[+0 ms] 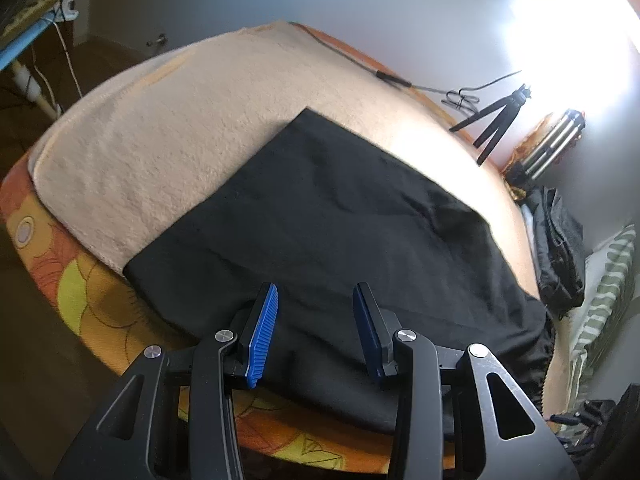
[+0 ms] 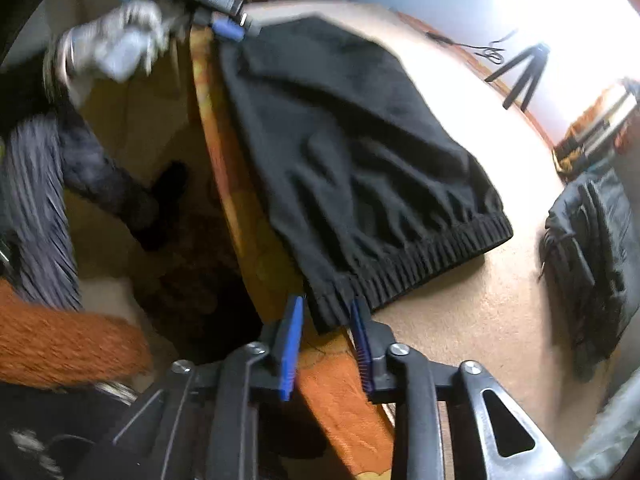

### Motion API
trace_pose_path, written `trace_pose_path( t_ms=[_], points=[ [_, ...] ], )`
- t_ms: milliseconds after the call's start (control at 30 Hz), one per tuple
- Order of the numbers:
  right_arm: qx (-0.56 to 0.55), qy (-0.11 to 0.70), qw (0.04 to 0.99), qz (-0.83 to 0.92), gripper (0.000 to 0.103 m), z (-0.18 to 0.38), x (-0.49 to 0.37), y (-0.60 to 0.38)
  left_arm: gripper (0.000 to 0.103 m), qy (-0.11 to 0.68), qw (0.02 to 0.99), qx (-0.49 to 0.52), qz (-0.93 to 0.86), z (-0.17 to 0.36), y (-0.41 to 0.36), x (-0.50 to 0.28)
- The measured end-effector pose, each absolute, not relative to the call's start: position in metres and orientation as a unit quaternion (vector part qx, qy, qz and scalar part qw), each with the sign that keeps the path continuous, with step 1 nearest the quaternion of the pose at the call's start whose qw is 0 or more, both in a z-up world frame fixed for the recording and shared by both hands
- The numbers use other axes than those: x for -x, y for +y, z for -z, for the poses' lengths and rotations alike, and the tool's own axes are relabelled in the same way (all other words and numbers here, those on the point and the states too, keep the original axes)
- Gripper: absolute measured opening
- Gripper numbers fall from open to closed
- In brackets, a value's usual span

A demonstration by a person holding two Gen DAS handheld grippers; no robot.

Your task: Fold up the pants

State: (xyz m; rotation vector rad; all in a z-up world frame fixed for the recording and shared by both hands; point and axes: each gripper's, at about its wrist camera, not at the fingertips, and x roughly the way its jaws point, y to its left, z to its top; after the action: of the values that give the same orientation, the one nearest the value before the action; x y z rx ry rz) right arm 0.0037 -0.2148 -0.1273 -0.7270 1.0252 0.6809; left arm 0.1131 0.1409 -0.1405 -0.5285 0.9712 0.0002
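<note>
Black pants (image 1: 320,220) lie folded flat on a beige blanket (image 1: 180,120) over a bed. My left gripper (image 1: 316,288) hovers open over their near edge, with nothing pinched between its blue pads. In the right wrist view the pants (image 2: 340,140) end in a ribbed elastic waistband (image 2: 432,248). The waistband's corner sits between the fingers of my right gripper (image 2: 327,303) at the bed's edge. Those jaws stand apart and the pads do not press the cloth. The left gripper (image 2: 228,24) shows at the pants' far end, held by a gloved hand (image 2: 112,40).
The orange flowered mattress edge (image 1: 80,280) runs along the near side. A small black tripod (image 1: 500,120) and a silver tripod (image 1: 556,136) stand at the far side under bright light. A heap of dark clothes (image 2: 592,248) lies on the right. An orange sleeve (image 2: 60,344) is at lower left.
</note>
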Motion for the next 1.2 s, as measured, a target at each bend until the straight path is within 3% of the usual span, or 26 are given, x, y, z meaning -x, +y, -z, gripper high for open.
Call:
trace_pose_path(
  t_ms=[400,733,867,1200],
  points=[
    [0.17,0.434,0.823,-0.324,0.033,0.063,-0.121,-0.203,0.038,0.448,0.859,0.218,0.117,0.115,0.06,-0.129],
    [0.053,0.495,0.8,-0.335,0.037,0.111,-0.248,-0.153,0.038,0.499,0.821,0.213,0.175,0.143,0.021,-0.141],
    [0.035,0.513,0.781,-0.353,0.042,0.131,-0.269,-0.139,0.038,0.511,0.815,0.197,0.19,0.15,0.013,-0.136],
    [0.031,0.545,0.741,-0.391,0.045,0.163,-0.288,-0.102,0.038,0.49,0.83,0.212,0.162,0.133,0.039,-0.145]
  ],
)
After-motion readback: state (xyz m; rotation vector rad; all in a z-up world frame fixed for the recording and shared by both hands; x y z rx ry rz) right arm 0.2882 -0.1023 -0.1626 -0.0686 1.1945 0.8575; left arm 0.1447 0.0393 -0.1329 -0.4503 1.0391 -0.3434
